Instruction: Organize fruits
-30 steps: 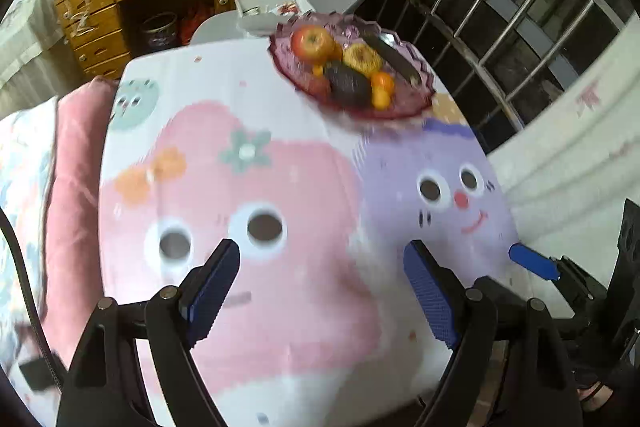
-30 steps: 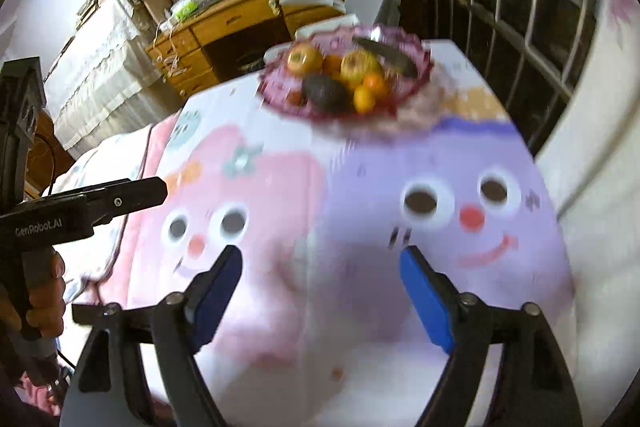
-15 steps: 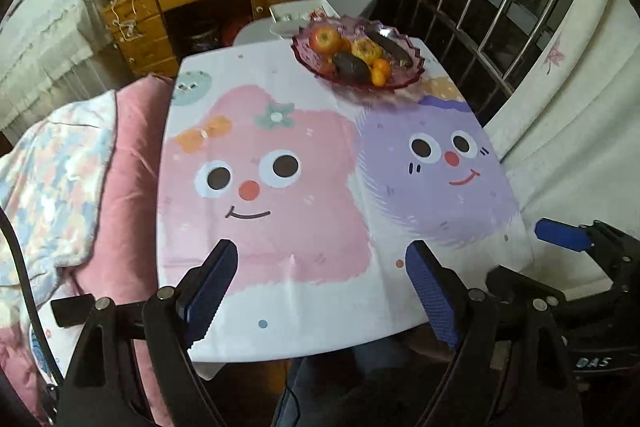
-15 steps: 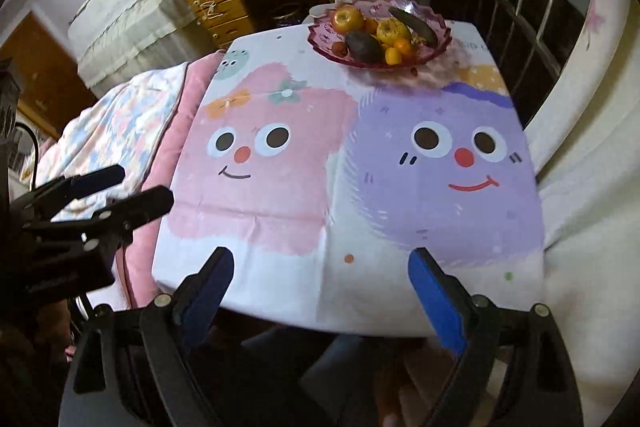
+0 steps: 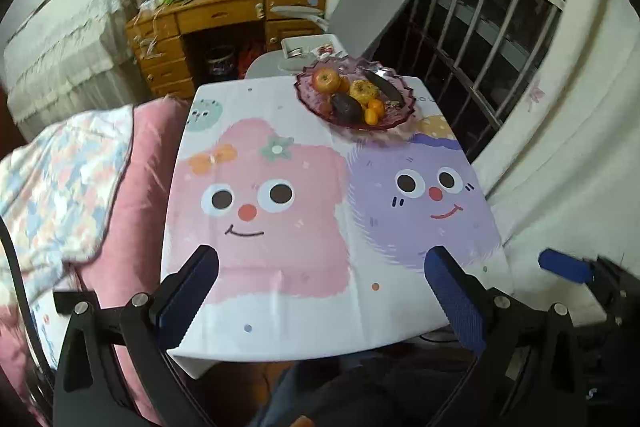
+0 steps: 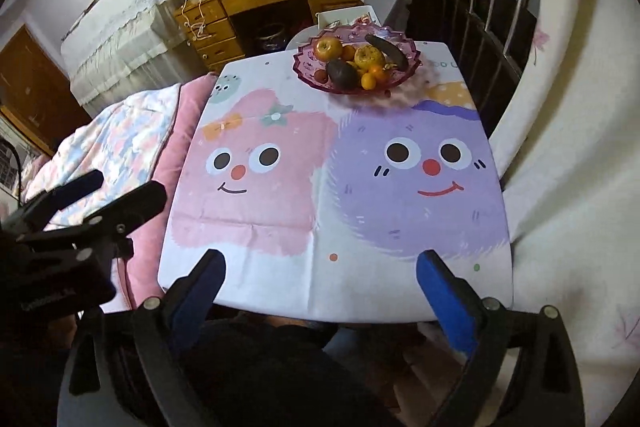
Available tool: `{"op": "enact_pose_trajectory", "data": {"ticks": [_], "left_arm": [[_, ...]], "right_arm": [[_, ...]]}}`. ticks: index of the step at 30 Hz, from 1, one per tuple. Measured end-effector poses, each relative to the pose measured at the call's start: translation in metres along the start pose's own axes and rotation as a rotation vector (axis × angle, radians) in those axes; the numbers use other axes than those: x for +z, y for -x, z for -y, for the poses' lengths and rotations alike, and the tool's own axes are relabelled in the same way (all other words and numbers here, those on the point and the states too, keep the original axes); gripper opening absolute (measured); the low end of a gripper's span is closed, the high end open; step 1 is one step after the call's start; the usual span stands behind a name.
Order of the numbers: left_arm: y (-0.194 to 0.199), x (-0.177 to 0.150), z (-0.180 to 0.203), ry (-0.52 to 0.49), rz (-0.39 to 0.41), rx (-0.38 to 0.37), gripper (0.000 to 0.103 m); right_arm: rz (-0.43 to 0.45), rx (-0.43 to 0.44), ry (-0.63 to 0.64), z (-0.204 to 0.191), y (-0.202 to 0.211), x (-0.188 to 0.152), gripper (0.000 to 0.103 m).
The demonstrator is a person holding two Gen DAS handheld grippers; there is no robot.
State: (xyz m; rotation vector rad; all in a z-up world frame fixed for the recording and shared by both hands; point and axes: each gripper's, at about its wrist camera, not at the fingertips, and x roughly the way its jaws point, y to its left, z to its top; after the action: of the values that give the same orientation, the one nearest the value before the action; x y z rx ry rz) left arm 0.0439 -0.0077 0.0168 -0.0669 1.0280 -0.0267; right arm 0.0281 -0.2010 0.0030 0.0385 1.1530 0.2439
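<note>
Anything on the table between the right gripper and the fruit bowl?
No objects: from the right gripper to the fruit bowl, only bare cartoon tablecloth shows in the right wrist view.

In the bowl [image 5: 394, 125] the small red fruits [image 6: 320, 75] at 9 o'clock are too small to name, the avocado [image 6: 341, 73] partly hides the fruit behind it, and the chair [image 5: 372, 3] hides part of the desk [image 5: 224, 15].

Pink bowl [image 6: 308, 61]; tablecloth [image 6: 320, 227] white, pink and purple cartoon faces; quilt [image 5: 52, 179] pastel floral.
</note>
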Motion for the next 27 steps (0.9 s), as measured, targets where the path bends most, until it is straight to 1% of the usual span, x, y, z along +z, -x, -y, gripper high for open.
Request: {"op": "enact_pose_trajectory", "data": {"ticks": [3,6,10,27], "left_arm": [[-0.005,-0.003,-0.002,0.034,-0.005,0.030,0.102],[-0.008,-0.005,-0.002,0.056,-0.005,0.047,0.102],[-0.009,-0.006,-0.005,0.086,-0.003,0.070,0.102],[-0.013,0.001,0.002,0.051,0.011,0.089,0.102]], "right_arm": [[0.034,-0.002,-0.005,0.001,0.002,-0.002,0.098],[0.046,-0.007,0.012,-0.002,0.003,-0.003,0.103],[0.051,-0.016,0.013,-0.002,0.004,-0.002,0.103],[0.061,-0.007,0.013,0.001,0.003,-0.001,0.103]]}}
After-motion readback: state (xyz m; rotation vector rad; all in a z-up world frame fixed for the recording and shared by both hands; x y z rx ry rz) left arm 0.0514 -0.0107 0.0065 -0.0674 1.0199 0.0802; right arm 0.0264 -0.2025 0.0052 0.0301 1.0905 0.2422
